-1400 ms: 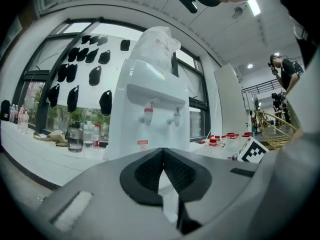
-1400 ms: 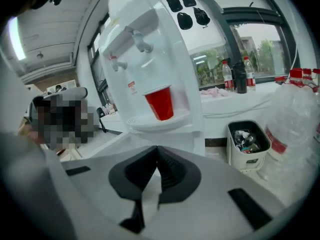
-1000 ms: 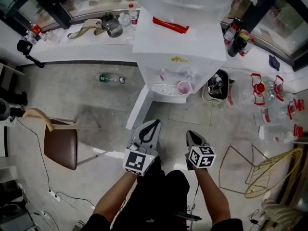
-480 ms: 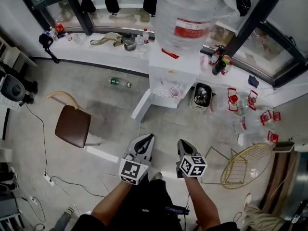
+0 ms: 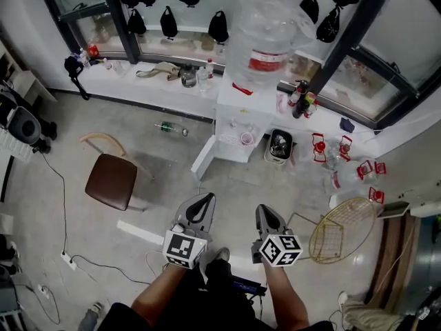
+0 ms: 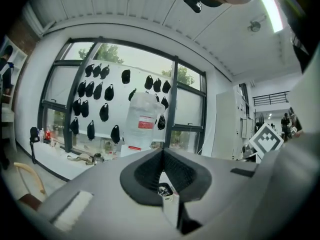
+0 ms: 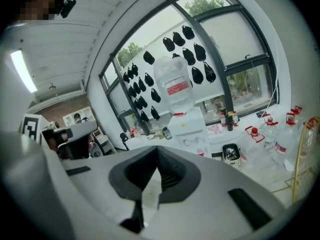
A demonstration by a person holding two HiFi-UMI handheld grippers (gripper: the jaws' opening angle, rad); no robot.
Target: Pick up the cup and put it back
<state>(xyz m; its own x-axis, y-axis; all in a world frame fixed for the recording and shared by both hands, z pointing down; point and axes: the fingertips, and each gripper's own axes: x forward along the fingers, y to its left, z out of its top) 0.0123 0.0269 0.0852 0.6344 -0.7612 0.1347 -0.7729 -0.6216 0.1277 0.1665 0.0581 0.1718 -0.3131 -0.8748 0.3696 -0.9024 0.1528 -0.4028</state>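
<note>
Nearest me, my left claw point(image 5: 204, 198) and right claw point(image 5: 264, 210) hang side by side above the floor, each with its jaws pressed together and nothing between them. Well beyond them, across the floor, stands the white water dispenser point(image 5: 249, 112) with its big bottle point(image 5: 265, 40) on top. The small pink cup point(image 5: 247, 138) sits upright on the dispenser's drip tray point(image 5: 229, 141), under the taps, well apart from both claws. It looks to me like a thin disposable cup: light, soft-walled, easy to crush or tip. I'd spread one claw and pinch it gently across the upper wall, near the stiffer rim.
</note>
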